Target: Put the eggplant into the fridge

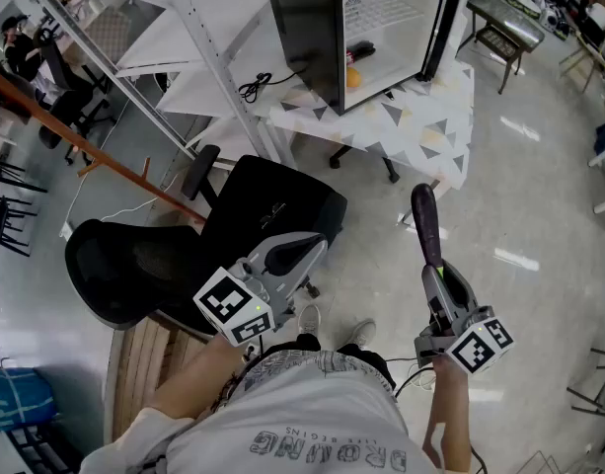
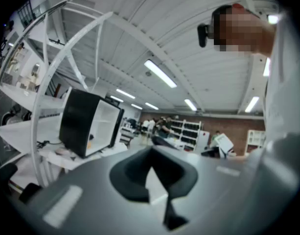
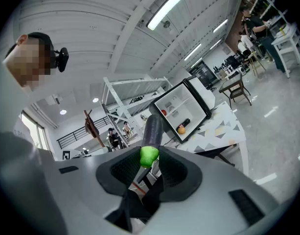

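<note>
Head view: the right tongs (image 1: 433,271) are clamped on the green stalk end of the eggplant (image 1: 425,217), whose long purple body sticks out ahead, unsupported. That grip looks thin. With all the weight beyond the pads, a jolt could swing it or work it loose onto the floor. The fridge (image 1: 302,28) stands well apart on the table (image 1: 425,131) with its door open, and a black office chair (image 1: 272,205) lies near the path, so it may snag a step. The left tongs (image 1: 304,252) are closed on nothing. Inside the fridge sit an orange round thing (image 1: 353,78) and a dark thing (image 1: 361,49).

Left gripper view: the left tongs (image 2: 150,155) show pads together and empty. The fridge (image 2: 76,126) is far off, and a small orange spot shows low in its white interior.

Right gripper view: the eggplant (image 3: 152,130) rises from between the pads of the right tongs (image 3: 150,156), pinched at the green cap only. The fridge (image 3: 164,104) holds a red thing (image 3: 163,112), a dark thing (image 3: 186,123) and the orange one (image 3: 181,129) — a long eggplant pushed in carelessly could knock these or catch the door edge.
</note>
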A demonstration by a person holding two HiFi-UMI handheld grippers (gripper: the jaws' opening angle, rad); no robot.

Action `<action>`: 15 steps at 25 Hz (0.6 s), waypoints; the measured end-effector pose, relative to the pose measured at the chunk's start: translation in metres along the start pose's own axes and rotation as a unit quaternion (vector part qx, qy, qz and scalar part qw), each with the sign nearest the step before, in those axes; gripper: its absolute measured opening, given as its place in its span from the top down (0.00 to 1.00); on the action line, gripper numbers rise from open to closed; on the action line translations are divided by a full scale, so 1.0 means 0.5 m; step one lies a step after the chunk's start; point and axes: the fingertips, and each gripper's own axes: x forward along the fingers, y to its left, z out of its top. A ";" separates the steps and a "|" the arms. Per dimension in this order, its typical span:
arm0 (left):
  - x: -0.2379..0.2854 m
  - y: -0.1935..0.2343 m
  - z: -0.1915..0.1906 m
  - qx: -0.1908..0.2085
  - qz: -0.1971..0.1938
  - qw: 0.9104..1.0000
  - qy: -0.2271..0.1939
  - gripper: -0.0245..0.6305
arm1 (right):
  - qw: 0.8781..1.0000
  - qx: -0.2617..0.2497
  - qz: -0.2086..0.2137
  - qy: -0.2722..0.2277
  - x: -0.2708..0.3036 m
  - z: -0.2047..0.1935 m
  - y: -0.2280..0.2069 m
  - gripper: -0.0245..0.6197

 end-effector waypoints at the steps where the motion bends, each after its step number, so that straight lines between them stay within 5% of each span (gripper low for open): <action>1: 0.001 -0.002 0.000 0.000 0.000 1.000 0.000 0.95 | 1.000 -0.002 0.001 -0.001 -0.001 0.002 0.001 0.79; 15: 0.039 -0.069 -0.021 0.002 0.016 1.000 0.000 0.95 | 1.000 0.003 0.028 -0.009 -0.059 0.031 -0.024 0.79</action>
